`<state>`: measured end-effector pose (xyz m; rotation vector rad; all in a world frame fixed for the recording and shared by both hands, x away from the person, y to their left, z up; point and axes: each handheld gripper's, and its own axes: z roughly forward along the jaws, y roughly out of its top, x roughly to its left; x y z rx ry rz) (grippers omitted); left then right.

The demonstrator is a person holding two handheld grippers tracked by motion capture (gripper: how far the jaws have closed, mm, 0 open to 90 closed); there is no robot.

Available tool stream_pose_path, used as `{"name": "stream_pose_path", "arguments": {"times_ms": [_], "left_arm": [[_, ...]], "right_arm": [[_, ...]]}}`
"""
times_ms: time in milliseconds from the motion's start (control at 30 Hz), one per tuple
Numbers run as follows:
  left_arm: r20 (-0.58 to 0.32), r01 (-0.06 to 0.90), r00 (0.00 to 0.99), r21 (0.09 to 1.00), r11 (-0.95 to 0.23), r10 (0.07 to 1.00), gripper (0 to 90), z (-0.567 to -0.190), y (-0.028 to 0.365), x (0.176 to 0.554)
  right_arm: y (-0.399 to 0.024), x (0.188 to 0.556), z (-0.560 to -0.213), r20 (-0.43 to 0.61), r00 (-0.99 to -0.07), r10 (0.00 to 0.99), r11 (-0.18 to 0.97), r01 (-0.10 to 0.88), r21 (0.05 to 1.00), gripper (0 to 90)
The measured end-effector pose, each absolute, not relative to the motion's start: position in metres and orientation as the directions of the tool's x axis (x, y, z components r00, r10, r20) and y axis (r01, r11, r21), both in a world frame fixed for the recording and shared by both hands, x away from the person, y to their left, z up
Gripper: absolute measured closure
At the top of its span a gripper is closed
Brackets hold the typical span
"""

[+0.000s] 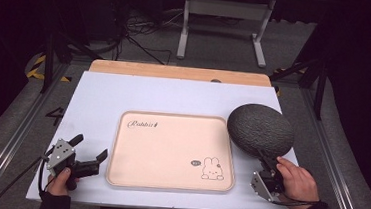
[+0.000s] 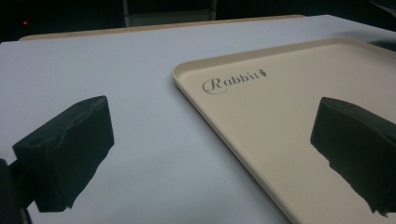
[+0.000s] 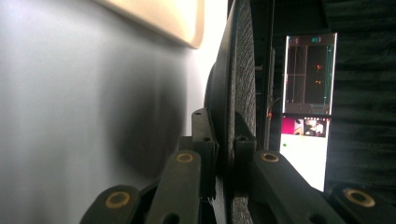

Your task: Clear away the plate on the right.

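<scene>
The white table (image 1: 98, 107) is the largest thing here, flat and matte, with a wooden board (image 1: 176, 72) along its far edge. On its middle lies a beige tray (image 1: 120, 144), rectangular with rounded corners and a low raised rim; it looks like smooth hard plastic, with the word "Rabbit" printed in one corner and a small rabbit drawing in the other.

At the right of the tray is the dark grey round mat (image 1: 261, 129), a thin disc with a rough, woven-looking surface. It is lifted on its near edge and tilted above the table's right side, close by the tray's right rim. The right gripper (image 1: 265, 163) is clenched on this near edge; in the right gripper view the jaws pinch the thin disc (image 3: 243, 93) from both faces. I judge the mat to be light and fairly stiff, since it keeps its shape when held by one edge only. The rough texture should give a good grip, so the rim is a sensible place to hold.

The left gripper (image 1: 89, 152) rests near the tray's left rim with jaws wide apart, holding nothing.
</scene>
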<state>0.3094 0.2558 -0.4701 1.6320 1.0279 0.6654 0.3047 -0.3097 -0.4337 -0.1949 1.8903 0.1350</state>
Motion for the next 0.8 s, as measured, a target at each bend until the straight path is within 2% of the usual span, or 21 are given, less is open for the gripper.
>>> {"name": "stream_pose_path", "arguments": {"times_ms": [367,800], "left_arm": [[-0.07,0.3,0.472,0.95,-0.085,0.879,0.4,-0.47,0.256,0.31],[-0.068,0.299,0.476,0.95,-0.089,0.877,0.5,-0.47,0.256,0.31]], "right_arm": [[-0.291,0.304,-0.422,-0.946,-0.311,-0.088,0.966,-0.26,-0.005,85.6],[-0.247,0.305,-0.415,-0.951,-0.297,-0.089,0.931,-0.363,0.026,85.5]]}}
